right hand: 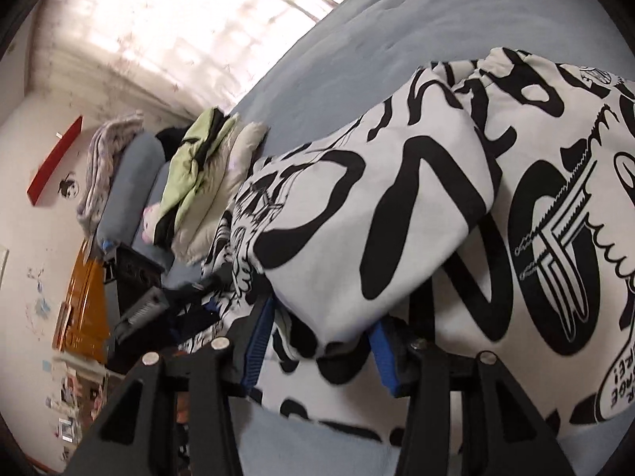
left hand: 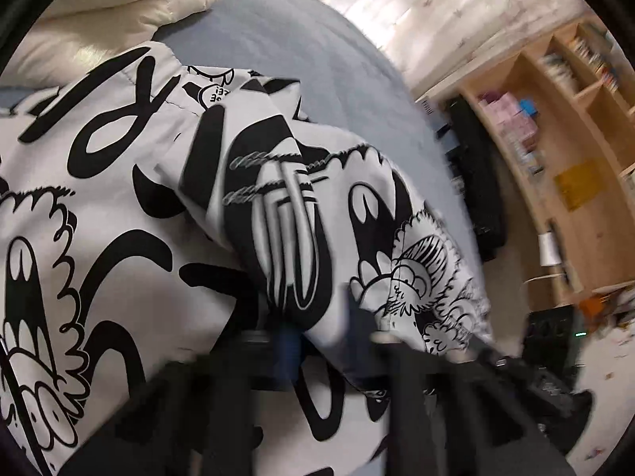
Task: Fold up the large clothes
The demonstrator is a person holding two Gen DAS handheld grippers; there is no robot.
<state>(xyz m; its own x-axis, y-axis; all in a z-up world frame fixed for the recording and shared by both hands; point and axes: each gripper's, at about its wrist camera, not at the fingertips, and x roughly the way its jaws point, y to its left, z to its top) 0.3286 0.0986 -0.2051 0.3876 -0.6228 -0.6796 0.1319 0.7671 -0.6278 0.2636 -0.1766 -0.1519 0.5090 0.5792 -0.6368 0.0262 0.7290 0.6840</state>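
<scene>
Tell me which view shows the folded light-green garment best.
The right wrist view: the folded light-green garment sits whole atop a cream padded garment on the blue bed cover. The left wrist view catches only a green sliver at its top edge.

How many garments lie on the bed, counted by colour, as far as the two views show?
Black-and-white printed garment: 1
Cream garment: 1
Light green garment: 1
Total: 3

All lie on the blue bed cover.
</scene>
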